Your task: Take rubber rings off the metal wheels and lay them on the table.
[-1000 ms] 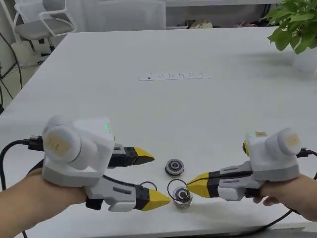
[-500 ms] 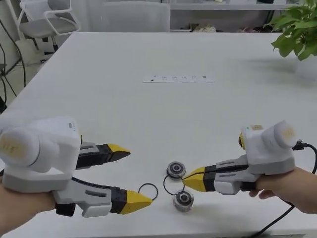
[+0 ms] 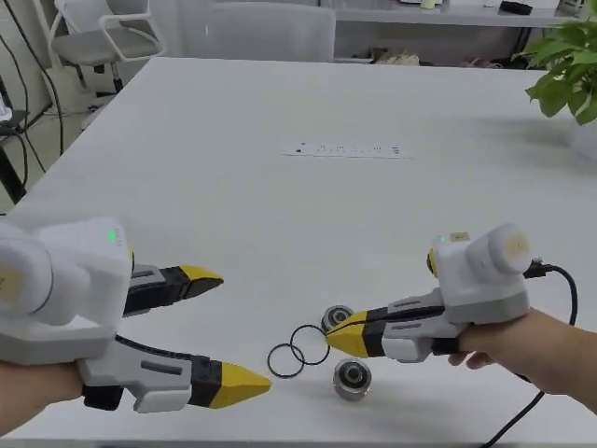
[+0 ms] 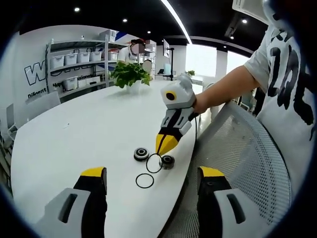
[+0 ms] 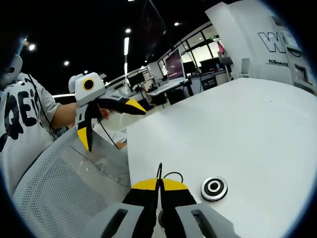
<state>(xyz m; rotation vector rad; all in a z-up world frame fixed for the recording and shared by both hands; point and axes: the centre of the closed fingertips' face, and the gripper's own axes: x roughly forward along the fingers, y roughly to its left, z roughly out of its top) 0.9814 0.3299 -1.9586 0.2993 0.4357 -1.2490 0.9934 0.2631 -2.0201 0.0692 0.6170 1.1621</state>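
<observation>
Two metal wheels sit near the table's front edge: one (image 3: 352,376) just in front of my right gripper, the other (image 3: 334,316) partly hidden behind its tips. My right gripper (image 3: 334,337) is shut on a thin black rubber ring (image 3: 309,344), which hangs from its yellow tips just above the table. A second ring (image 3: 284,360) lies flat beside it. My left gripper (image 3: 224,329) stands open to the left, nothing between its fingers. The left gripper view has both wheels (image 4: 141,154) (image 4: 168,160), the held ring (image 4: 154,163) and the loose ring (image 4: 144,180). The right gripper view has one wheel (image 5: 214,188).
A white power strip (image 3: 347,149) lies flat mid-table. A potted plant (image 3: 569,70) stands at the far right, an office chair (image 3: 103,37) beyond the far left corner. A mesh chair back (image 4: 237,144) is close to the front table edge.
My right gripper has pulled a ring off the front wheel and carried it left. The left gripper drew back to the left, still open. The head camera shifted.
</observation>
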